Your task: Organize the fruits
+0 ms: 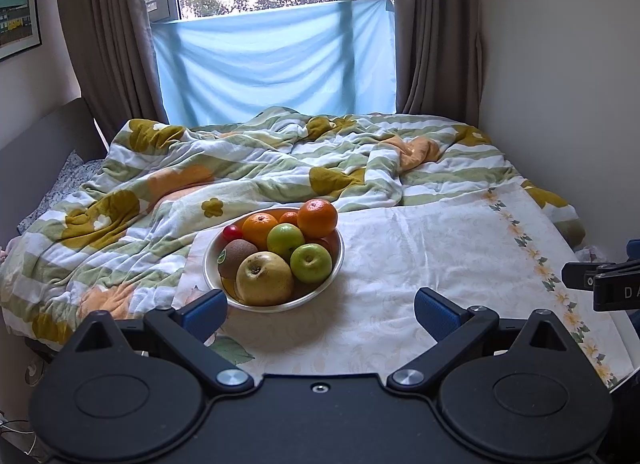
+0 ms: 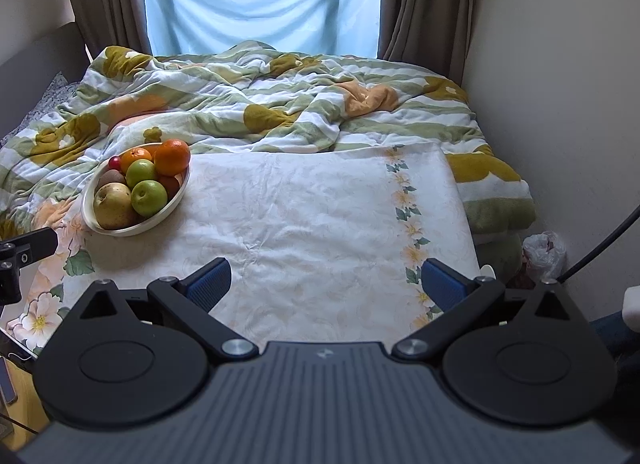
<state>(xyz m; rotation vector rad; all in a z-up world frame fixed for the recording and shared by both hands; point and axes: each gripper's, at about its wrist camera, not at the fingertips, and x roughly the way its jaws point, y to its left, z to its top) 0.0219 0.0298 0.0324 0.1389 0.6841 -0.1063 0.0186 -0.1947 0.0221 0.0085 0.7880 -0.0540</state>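
right now the left gripper (image 1: 320, 310) with black arms and blue pads hangs low over a white floral-printed cloth (image 1: 440, 248), its jaws spread wide apart with nothing between them. just ahead of its left finger sits a shallow round metal bowl (image 1: 334, 270) piled with fruit, resting on the left part of the cloth. inside the bowl, a large yellowish pear-like fruit (image 1: 264, 278) lies at the front, a brown kiwi (image 1: 237, 258) beside it, two green apples (image 1: 311, 262) at the centre and front right, several oranges (image 1: 317, 218) toward the back, and a small red fruit (image 1: 232, 232) at the left rear. the right gripper (image 2: 326, 284) hovers over the middle of the same cloth, well apart from the bowl, jaws likewise wide apart and holding nothing. behind the cloth, a rumpled green, white and mustard flowered blanket (image 2: 256, 104) covers a bed, with a pale blue sheet (image 1: 276, 64) hung across the window between brown curtains (image 1: 108, 32).
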